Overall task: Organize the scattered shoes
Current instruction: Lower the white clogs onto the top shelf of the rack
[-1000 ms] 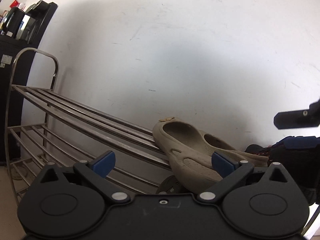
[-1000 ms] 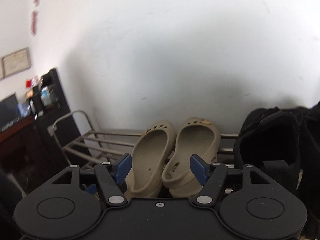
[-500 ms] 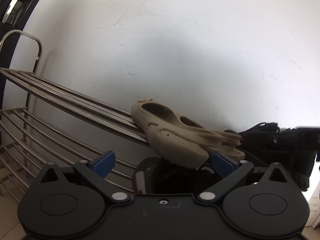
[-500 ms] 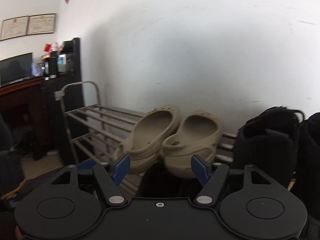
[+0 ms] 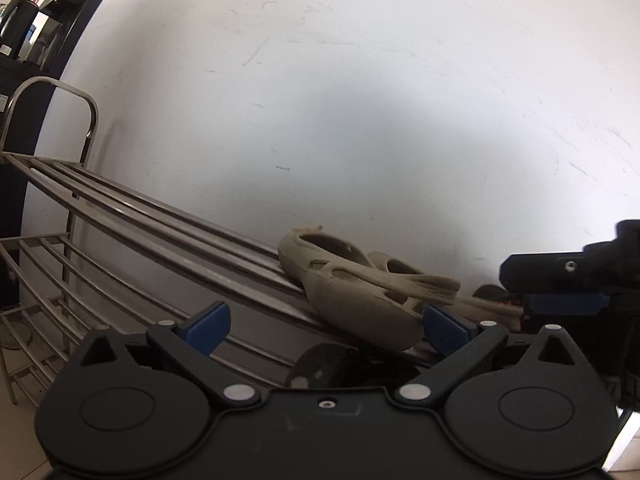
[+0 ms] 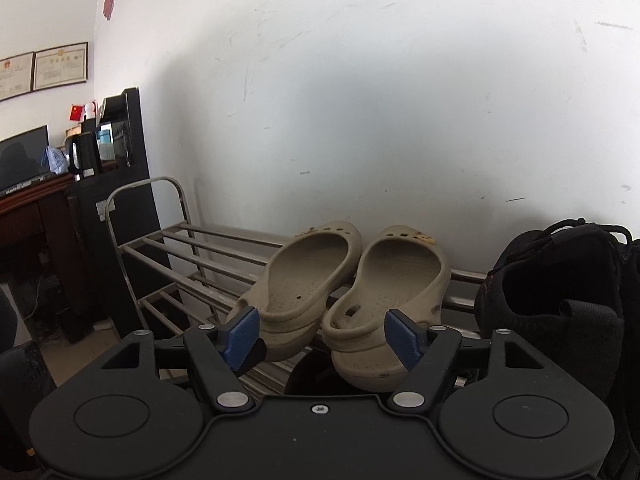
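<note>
While both fingers gape empty, right gripper (image 6: pixel 322 334) just widened

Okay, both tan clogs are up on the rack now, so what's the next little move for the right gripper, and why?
Probably draw the right gripper back. Its jaws have just been opening and nothing is pinched between them. Both tan clogs sit side by side on the top shelf of the metal rack, heels overhanging the front rail.

Each black claw (image 6: pixel 320 334) bears blue fingertips (image 6: pixel 241 334) and silver screws.
</note>
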The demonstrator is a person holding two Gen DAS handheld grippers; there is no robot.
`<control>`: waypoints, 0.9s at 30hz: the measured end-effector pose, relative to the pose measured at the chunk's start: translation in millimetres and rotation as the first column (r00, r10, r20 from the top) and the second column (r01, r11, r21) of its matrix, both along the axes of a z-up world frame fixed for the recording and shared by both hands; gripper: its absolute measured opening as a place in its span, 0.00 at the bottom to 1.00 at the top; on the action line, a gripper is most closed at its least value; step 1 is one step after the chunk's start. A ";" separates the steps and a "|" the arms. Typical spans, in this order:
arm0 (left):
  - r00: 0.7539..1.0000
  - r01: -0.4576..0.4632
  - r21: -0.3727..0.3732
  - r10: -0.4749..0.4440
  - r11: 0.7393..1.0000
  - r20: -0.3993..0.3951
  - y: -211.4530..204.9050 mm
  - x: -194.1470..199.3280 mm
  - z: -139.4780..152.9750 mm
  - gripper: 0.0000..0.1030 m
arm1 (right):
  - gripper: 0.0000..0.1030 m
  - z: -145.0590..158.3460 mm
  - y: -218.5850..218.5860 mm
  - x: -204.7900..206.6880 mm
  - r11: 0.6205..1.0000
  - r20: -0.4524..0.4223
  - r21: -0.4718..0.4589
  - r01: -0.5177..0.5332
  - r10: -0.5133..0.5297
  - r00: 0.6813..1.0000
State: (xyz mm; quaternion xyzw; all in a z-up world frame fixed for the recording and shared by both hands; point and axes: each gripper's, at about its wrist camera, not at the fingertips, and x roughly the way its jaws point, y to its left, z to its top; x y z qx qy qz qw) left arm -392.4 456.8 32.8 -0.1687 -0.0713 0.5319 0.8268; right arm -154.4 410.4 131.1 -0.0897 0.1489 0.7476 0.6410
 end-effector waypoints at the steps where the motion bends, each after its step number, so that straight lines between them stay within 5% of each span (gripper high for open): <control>1: 1.000 -0.019 0.019 0.019 1.000 0.012 -0.9 -6.2 2.8 1.00 | 0.72 2.5 1.7 -1.5 1.000 0.010 0.011 0.000 0.000 1.000; 4: 0.994 -0.095 0.069 0.091 0.993 0.057 -0.6 -27.5 14.3 1.00 | 0.74 13.2 14.9 -5.2 0.999 0.029 0.034 0.018 -0.019 0.999; 10: 0.979 -0.175 -0.039 0.169 0.984 -0.113 71.6 -22.7 56.9 1.00 | 0.68 27.2 79.4 -20.6 0.981 0.157 -0.094 0.171 -0.155 0.975; 14: 0.998 -0.059 -0.089 0.056 0.994 -0.039 106.0 -17.6 66.7 1.00 | 0.55 18.4 99.2 -20.3 0.977 0.096 -0.182 0.111 -0.094 0.991; 21: 0.991 0.125 -0.167 -0.116 0.978 0.062 146.9 4.2 68.7 1.00 | 0.60 -0.5 95.2 17.2 0.964 -0.145 -0.244 0.102 -0.140 0.980; 27: 0.970 0.244 -0.238 -0.232 0.940 0.078 163.6 36.9 63.0 1.00 | 0.64 -2.0 85.2 9.5 0.966 -0.093 -0.226 0.124 -0.148 0.985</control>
